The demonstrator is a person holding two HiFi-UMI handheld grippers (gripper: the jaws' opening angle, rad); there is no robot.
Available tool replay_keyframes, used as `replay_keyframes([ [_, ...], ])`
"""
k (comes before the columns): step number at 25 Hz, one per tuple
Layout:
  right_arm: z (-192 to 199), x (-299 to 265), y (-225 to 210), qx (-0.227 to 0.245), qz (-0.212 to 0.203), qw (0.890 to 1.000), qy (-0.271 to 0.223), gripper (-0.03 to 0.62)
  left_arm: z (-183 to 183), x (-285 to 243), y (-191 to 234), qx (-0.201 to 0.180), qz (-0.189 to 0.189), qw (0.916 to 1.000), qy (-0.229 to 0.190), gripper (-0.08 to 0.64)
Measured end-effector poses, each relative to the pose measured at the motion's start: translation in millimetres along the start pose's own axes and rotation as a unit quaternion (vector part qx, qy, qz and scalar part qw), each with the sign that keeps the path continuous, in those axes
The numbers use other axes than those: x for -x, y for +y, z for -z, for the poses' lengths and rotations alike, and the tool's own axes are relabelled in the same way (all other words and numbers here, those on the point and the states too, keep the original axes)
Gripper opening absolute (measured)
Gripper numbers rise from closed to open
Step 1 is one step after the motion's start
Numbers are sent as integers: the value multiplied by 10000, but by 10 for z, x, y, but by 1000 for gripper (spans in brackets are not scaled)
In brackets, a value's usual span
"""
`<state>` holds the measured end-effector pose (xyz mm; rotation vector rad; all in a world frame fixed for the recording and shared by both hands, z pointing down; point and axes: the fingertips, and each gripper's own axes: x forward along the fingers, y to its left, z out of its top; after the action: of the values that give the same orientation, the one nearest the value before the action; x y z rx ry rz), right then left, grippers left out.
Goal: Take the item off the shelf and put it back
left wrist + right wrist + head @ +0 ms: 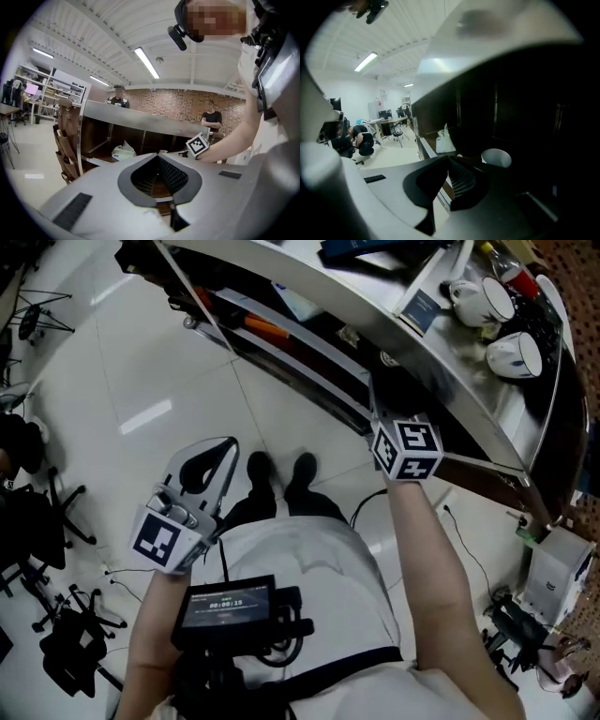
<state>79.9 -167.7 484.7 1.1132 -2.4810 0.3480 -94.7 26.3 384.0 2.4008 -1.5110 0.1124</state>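
Dark shelf (506, 112) w/ plain white round cup (496, 158) inside; left gripper (158, 155) & right gripper (449, 159) jaws closed, empty.

The left gripper (228, 442) hangs at lower left over the white tiled floor (141, 371), its jaws meeting at the tips with nothing between them. At centre right the right gripper (403, 446) reaches under the edge of the curved shelf (441, 381), jaws out of sight. Two white cups (514, 354) lie on the shelf's top at upper right. Black shoes (281, 474) show at centre.
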Motion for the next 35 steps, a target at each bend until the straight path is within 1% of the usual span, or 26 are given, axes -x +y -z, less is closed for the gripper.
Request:
replay_keyframes([
  [3, -124, 268, 114, -115, -263, 9993, -247, 2, -104, -7, -8, -13, 77, 10000, -2, 8],
  [7, -407, 579, 386, -85, -776, 9947, -664, 2, -293, -70, -63, -60, 282, 9996, -57, 8],
  [13, -728, 950, 900, -130, -1537, 9817, -1112, 2, -534, -241, -257, -359, 721, 9967, -120, 8],
  [16, -913, 1128, 1121, -101, -1788, 9748, -1334, 2, -611, -332, -361, -487, 949, 9942, -110, 8],
  [21, -1200, 1369, 1316, -64, -2001, 9665, -1604, 2, -721, -422, -506, -641, 1254, 9900, -113, 8],
  [25, -1284, 1455, 1334, -39, -2018, 9635, -1758, 0, -728, -432, -582, -661, 1353, 9885, -128, 8],
  [28, -1281, 1492, 1373, -11, -2059, 9626, -1761, 0, -704, -434, -633, -690, 1403, 9877, -100, 8],
  [31, -1257, 1525, 1441, -49, -2159, 9630, -1615, 0, -695, -436, -676, -725, 1445, 9868, -76, 8],
  [35, -1245, 1523, 1454, -39, -2191, 9623, -1609, 0, -707, -455, -719, -769, 1476, 9860, -66, 8],
])
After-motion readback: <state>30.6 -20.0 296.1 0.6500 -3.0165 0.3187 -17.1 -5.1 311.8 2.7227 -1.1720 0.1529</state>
